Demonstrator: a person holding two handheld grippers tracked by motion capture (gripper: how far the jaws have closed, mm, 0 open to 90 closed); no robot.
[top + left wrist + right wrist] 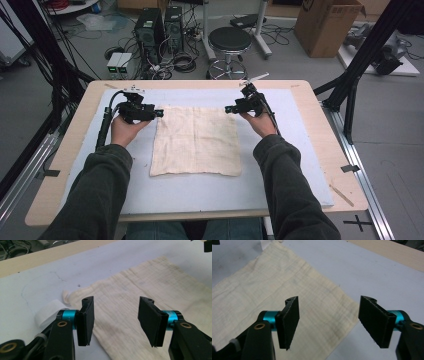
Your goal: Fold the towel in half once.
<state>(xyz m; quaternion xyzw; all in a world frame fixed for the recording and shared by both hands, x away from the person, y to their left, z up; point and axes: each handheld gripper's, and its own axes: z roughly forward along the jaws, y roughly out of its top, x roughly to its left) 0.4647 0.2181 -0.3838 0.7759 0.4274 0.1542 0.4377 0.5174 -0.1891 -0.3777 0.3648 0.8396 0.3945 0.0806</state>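
A cream cloth [196, 141] lies flat and spread on the pale mat [210, 192]. My left gripper [159, 113] hovers at the cloth's far left corner, and its jaws stand open over the cloth [140, 302] with nothing between them [115, 322]. At the far right corner is my right gripper [228, 108], also open; its jaws straddle the cloth's edge [312, 305] just above it [328, 323]. Neither pair of pads presses on the fabric.
The mat covers a wooden table [320, 115]. A small white scrap [47, 312] lies on the mat beside the left jaw. Behind the table stand a black stool [229, 41], computer towers [159, 27], tangled cables and a cardboard box [326, 25].
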